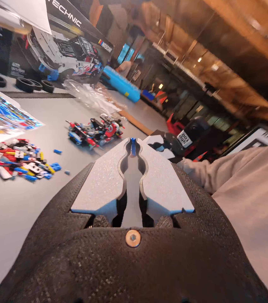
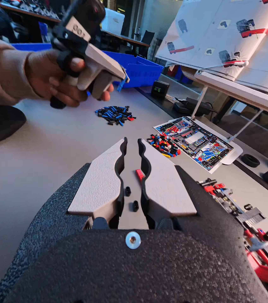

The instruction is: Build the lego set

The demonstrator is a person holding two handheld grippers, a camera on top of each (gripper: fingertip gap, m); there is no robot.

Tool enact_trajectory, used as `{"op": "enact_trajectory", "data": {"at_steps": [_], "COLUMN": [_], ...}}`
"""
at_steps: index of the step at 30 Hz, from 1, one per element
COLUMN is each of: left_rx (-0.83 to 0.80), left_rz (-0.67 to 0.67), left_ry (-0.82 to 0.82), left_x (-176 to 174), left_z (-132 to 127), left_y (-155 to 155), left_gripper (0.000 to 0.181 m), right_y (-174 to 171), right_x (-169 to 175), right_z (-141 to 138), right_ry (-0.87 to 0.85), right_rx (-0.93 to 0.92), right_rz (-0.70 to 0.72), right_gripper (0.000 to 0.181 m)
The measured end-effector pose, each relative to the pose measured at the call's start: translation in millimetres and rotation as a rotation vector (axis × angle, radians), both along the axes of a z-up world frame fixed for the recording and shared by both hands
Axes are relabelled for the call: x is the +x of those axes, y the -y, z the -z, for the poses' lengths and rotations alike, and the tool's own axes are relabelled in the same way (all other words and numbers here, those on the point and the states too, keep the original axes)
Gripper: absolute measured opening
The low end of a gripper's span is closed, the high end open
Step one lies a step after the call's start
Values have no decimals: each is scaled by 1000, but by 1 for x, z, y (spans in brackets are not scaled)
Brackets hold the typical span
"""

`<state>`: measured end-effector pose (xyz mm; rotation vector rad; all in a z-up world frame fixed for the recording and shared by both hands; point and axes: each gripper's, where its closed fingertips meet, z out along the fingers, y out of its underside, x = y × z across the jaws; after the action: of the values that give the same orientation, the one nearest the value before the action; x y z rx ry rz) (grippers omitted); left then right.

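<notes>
Left wrist view has our left gripper (image 1: pixel 133 144) closed on a small blue pin (image 1: pixel 133 147), pinched upright at the very tips and lifted above the grey table (image 1: pixel 48 205). Beyond it sits the part-built car model (image 1: pixel 95 132), a chassis of red, black and blue pieces with no body panels or wheels that we can make out. Four black tyres (image 1: pixel 25 83) lie loose by the set box (image 1: pixel 64 54), and a mixed pile of loose bricks (image 1: pixel 18 159) waits to the left. So we judge the build well started but far from finished: the pin is not yet seated, and much of the pile, the tyres and the sticker sheet (image 2: pixel 195 142) are unused.

Our right gripper (image 2: pixel 132 141) stands partly open and holds nothing; between its fingers, down on the table, we see a red piece (image 2: pixel 139 174) and two small black connectors (image 2: pixel 130 198).

Only the right wrist view shows the heap of blue and black pins (image 2: pixel 115 114), the open instruction booklet (image 2: pixel 228 36) on its stand and the blue bin (image 2: pixel 138 68). Only the left view shows the box and the clear plastic bags (image 1: pixel 90 96)
</notes>
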<state>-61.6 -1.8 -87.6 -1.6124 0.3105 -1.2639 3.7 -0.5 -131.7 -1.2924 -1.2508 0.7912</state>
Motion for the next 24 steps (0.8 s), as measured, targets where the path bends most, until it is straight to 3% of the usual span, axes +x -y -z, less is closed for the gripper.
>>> {"op": "enact_trajectory", "data": {"at_steps": [4, 10, 19, 22, 24], "left_rx": [-167, -135, -52, 65, 116], "left_rz": [72, 93, 113, 35, -89], "left_ry": [349, 383, 214, -33, -340], "left_x": [15, 33, 48, 25, -19], "left_z": [12, 12, 17, 9, 8], "left_y": [4, 13, 25, 20, 7], "left_gripper": [0, 0, 1, 22, 25], "right_y": [16, 29, 33, 27, 16], "right_x": [-13, -26, -26, -7, 25], "right_z": [-9, -14, -11, 7, 38], "right_ry": [-13, -33, -52, 127, 352], "right_rx": [-16, -104, -253, -201, -189], "right_rz": [-24, -34, -83, -92, -73], "right_gripper": [15, 15, 3, 2, 1]}}
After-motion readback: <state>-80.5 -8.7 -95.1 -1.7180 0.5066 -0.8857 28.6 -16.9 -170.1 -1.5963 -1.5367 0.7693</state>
